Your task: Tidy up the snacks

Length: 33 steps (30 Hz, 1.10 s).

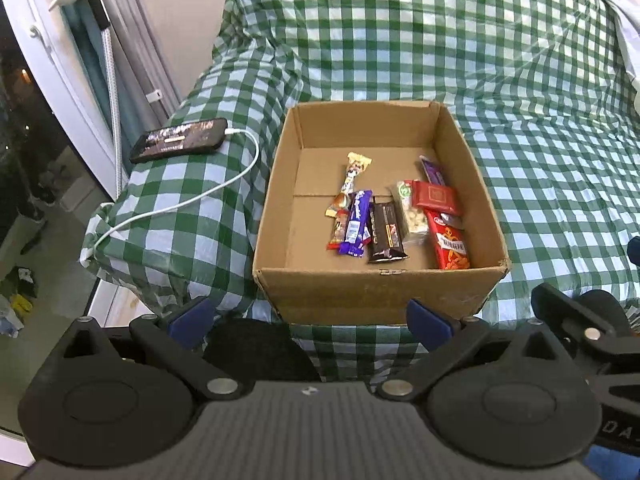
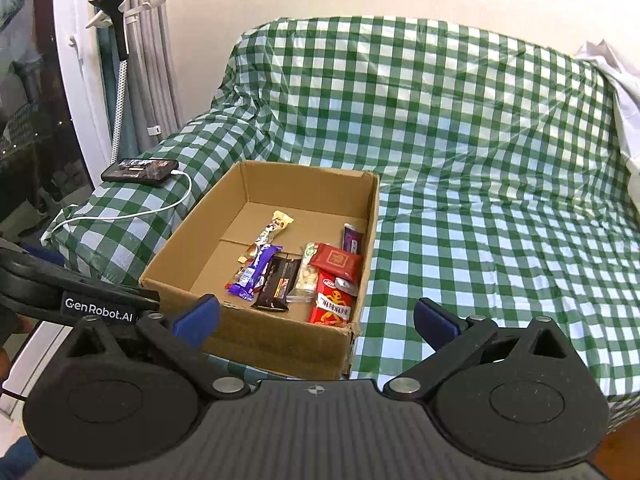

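Observation:
An open cardboard box [image 1: 380, 292] [image 2: 280, 340] sits on a sofa draped in green checked cloth [image 1: 440, 40] [image 2: 480, 160]. Inside it lie several snacks: a purple bar [image 1: 355, 220] [image 2: 256, 270], a dark brown bar [image 1: 385, 234] [image 2: 278, 284], a clear nut pack [image 1: 410, 212] [image 2: 306, 280], red packets [image 1: 450, 240] [image 2: 334, 300] and a gold-ended stick [image 1: 354, 174] [image 2: 274, 226]. My left gripper [image 1: 310, 316] hovers open and empty just short of the box's near wall. My right gripper [image 2: 318, 316] is open and empty near the box's front right corner.
A phone [image 1: 180, 140] [image 2: 140, 170] rests on the sofa's left armrest with a white cable [image 1: 180, 204] [image 2: 132, 214] trailing off the edge. A window frame and curtains stand at the left. White cloth [image 2: 608, 64] lies at the sofa's far right. The other gripper's body [image 2: 80, 292] sits at the right wrist view's left.

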### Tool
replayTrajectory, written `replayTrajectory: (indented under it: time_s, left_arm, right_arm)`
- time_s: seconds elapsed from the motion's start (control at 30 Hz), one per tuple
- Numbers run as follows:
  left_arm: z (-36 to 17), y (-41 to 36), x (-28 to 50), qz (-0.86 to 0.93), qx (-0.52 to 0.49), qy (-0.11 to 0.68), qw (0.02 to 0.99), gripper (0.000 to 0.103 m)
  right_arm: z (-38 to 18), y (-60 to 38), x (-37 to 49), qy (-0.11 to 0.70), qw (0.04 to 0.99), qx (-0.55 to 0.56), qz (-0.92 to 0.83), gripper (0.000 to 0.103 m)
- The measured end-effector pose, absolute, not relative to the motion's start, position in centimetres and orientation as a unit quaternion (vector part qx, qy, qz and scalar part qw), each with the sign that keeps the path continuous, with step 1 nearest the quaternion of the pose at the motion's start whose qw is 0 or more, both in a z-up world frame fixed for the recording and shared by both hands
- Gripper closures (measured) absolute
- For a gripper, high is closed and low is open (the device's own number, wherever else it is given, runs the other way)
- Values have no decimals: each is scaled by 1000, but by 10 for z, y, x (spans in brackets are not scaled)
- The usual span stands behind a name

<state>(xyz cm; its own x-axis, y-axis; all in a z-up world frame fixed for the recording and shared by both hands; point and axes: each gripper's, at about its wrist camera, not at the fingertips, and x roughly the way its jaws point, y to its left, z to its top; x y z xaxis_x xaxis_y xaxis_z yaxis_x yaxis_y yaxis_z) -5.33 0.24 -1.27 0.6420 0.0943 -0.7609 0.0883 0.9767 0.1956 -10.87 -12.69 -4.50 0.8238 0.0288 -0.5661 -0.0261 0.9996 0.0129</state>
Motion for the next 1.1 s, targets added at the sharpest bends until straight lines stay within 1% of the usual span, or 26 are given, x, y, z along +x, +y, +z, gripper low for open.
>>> replayTrajectory:
  time_s: [0.27, 0.6, 1.1]
  left_arm:
    - [-14, 9, -58, 20, 86, 427, 900, 0]
    - [-15, 6, -62, 20, 103, 408, 907, 0]
    - [-15, 7, -60, 19, 101, 413, 905, 0]
  right_arm:
    - [-46, -124, -114, 298, 955, -2, 15, 1]
    - [-50, -122, -113, 302, 953, -3, 14, 1]
    - [-53, -124, -112, 307, 952, -4, 13, 1]
